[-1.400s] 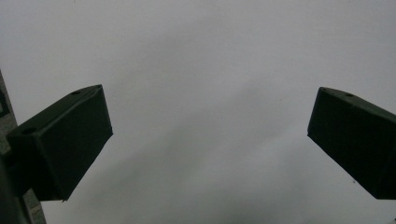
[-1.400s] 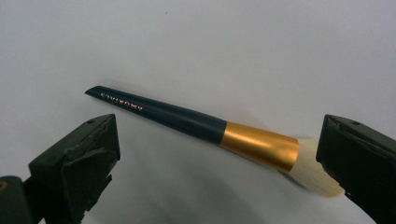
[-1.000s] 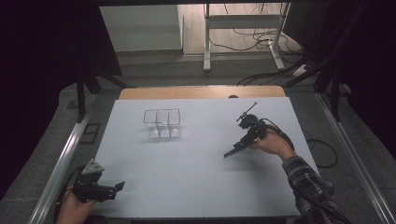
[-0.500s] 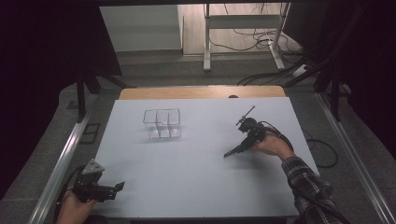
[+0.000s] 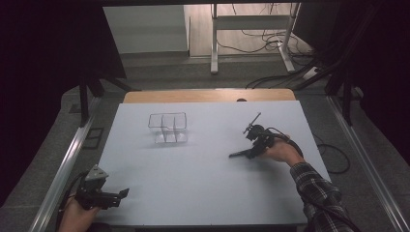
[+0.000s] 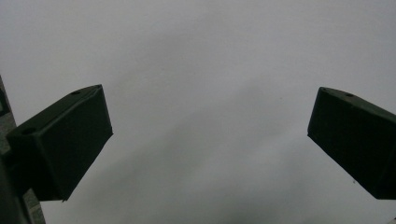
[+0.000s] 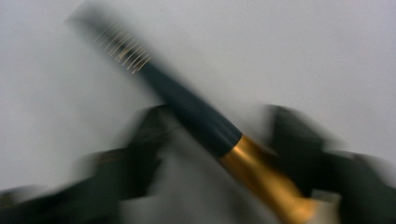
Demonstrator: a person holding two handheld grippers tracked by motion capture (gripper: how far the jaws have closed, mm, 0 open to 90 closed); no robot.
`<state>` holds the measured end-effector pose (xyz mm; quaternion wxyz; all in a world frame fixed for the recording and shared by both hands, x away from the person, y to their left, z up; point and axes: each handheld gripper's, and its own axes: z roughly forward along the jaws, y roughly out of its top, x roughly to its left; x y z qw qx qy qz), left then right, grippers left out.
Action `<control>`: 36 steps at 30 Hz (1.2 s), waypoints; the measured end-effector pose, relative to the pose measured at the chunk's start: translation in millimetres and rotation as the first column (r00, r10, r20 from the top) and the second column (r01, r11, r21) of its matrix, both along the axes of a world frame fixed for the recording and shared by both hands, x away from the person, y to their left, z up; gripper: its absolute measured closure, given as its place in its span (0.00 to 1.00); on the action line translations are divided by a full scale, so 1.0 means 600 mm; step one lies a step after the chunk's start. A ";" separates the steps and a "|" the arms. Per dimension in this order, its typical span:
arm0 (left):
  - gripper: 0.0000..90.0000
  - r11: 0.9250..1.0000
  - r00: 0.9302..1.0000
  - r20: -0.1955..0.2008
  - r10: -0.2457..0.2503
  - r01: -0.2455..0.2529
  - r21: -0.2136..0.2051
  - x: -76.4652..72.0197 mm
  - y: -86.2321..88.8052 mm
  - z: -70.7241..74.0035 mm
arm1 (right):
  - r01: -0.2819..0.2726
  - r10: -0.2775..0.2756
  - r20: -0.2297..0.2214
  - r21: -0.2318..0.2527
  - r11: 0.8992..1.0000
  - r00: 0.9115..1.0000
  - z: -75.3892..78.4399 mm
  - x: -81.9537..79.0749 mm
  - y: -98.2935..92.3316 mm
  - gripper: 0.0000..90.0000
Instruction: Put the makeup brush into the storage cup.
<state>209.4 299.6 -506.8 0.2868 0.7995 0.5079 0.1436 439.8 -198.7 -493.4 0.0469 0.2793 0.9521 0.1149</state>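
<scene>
Right gripper (image 7: 212, 140) has just been closing on the little comb brush (image 7: 187, 112), probably to lift it; left gripper (image 6: 210, 144) sits wide open, idle.

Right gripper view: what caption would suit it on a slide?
Blurred close-up: the right gripper closing around a dark comb-tipped wand with a gold handle, above the white table.

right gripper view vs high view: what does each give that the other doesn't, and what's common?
Right gripper view: a slim dark wand with a gold collar and fine comb tip, slanting between the right gripper's blurred jaws, which have just been closing; whether they press on it is unclear. High view: a clear plastic divided box, the left gripper at the near left corner, a plaid sleeve. Both: the right gripper and the white tabletop.
</scene>
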 end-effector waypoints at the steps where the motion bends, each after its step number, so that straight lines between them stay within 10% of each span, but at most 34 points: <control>1: 0.00 1.000 1.000 0.000 0.000 0.000 0.000 0.000 0.000 0.000 | 0.000 0.000 0.000 0.000 1.000 1.000 0.000 0.000 0.000 0.71; 3: 0.00 1.000 1.000 0.000 0.002 -0.002 -0.002 0.000 0.000 0.000 | 0.015 -0.016 -0.037 -0.019 1.000 0.999 0.004 -0.001 0.000 0.82; 36: 0.00 0.997 0.995 0.088 0.040 -0.035 -0.063 -0.002 0.023 0.005 | 0.085 -0.089 0.027 0.124 0.989 0.996 0.032 -0.038 -0.037 0.82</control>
